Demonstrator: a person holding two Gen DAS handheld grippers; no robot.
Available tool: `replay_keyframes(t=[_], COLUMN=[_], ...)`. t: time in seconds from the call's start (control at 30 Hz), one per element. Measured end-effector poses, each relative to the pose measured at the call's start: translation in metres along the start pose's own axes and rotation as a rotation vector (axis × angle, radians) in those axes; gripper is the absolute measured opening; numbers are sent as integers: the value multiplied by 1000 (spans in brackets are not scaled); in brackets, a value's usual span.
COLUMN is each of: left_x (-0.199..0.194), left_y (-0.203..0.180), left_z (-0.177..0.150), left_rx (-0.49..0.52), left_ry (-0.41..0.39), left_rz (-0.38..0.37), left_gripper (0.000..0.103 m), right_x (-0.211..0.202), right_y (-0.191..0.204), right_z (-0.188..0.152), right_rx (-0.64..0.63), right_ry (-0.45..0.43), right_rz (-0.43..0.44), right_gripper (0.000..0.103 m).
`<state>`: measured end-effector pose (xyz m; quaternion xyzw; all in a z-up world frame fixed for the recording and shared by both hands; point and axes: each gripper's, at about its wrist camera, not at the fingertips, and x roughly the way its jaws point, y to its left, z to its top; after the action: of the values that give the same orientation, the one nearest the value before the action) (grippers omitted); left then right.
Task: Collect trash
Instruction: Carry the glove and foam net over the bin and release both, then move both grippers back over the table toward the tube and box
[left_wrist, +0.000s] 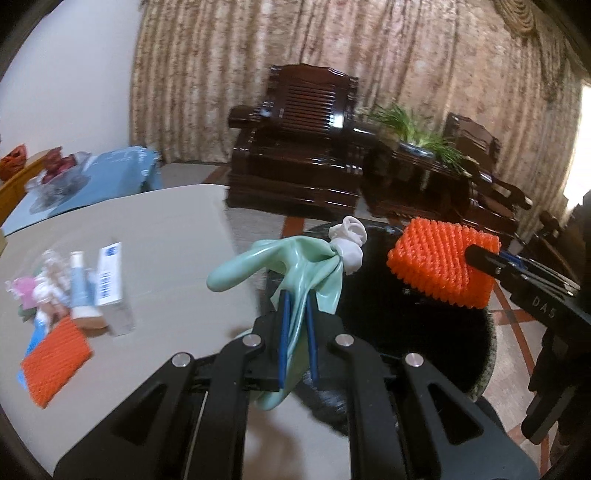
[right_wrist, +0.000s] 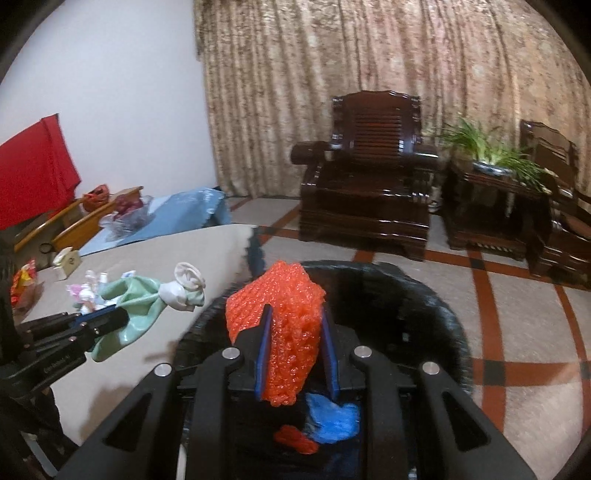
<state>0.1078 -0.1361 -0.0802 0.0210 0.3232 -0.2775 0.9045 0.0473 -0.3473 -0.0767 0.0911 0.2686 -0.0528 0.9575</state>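
My left gripper (left_wrist: 295, 299) is shut on a pale green rubber glove (left_wrist: 295, 258) with a white knotted cuff, held at the table's right edge beside the black bin (left_wrist: 480, 354). It also shows in the right wrist view (right_wrist: 114, 317) with the glove (right_wrist: 144, 295). My right gripper (right_wrist: 295, 314) is shut on an orange foam net (right_wrist: 288, 332), held over the bin's black-bagged opening (right_wrist: 424, 288). The net also shows in the left wrist view (left_wrist: 443, 262). Blue and red scraps (right_wrist: 328, 424) lie inside the bin.
On the grey table (left_wrist: 166, 229) lie another orange foam net (left_wrist: 55, 358), a white box (left_wrist: 110, 280), a tube (left_wrist: 79, 284) and pink-white wrappers (left_wrist: 40, 291). Dark wooden armchairs (right_wrist: 365, 184) and a plant (right_wrist: 491, 151) stand behind on the tiled floor.
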Motion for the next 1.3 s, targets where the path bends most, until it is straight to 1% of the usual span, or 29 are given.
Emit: replay_keyframes(t=[0.3,0.37,0.43,0.47,0.5,0.53,0.57,0.63,0.67,0.7,0.73,0.8,0.9,1.03,1.2,1.3], left_x=[47,54,61,64,64,63,63,59,57,53,49,38,21,-3,-36,-50], left_y=[-35,-39,-45,-48,-49,-49,-49,-48,-46,-42,-37,-25,-6,28,79,104], left_z=[7,8,8,9,10,9,10,10,10,10,10,10,8,1,-7,-11], left_rx=[19,20,29,29,26,25,26,31,32,30,26,12,-7,-38,-72,-91], left_ry=[54,62,70,70,65,60,55,43,38,30,21,-5,-33,-56,-87,-98], left_rz=[-63,-79,-105,-120,-129,-135,-139,-142,-137,-127,-115,-70,-3,94,235,299], left_gripper=[8,9,12,17,26,32,38,43,49,56,60,75,83,86,86,86], right_x=[9,9,10,10,10,10,9,5,3,0,-2,-5,-4,1,15,26], right_y=[-42,-48,-52,-53,-54,-55,-57,-56,-55,-53,-53,-49,-40,-18,26,58], right_z=[-7,-10,-13,-14,-15,-16,-17,-18,-19,-19,-19,-19,-17,-14,-12,-9], right_rx=[35,38,40,42,45,47,48,50,50,51,52,60,76,61,16,-13], right_ry=[23,28,36,37,40,44,43,33,29,17,9,-3,4,-1,3,7], right_rz=[-62,-77,-91,-98,-101,-106,-114,-131,-134,-147,-153,-140,-116,-72,11,72], right_gripper=[25,27,33,36,43,55,59,80,86,95,97,97,97,97,97,97])
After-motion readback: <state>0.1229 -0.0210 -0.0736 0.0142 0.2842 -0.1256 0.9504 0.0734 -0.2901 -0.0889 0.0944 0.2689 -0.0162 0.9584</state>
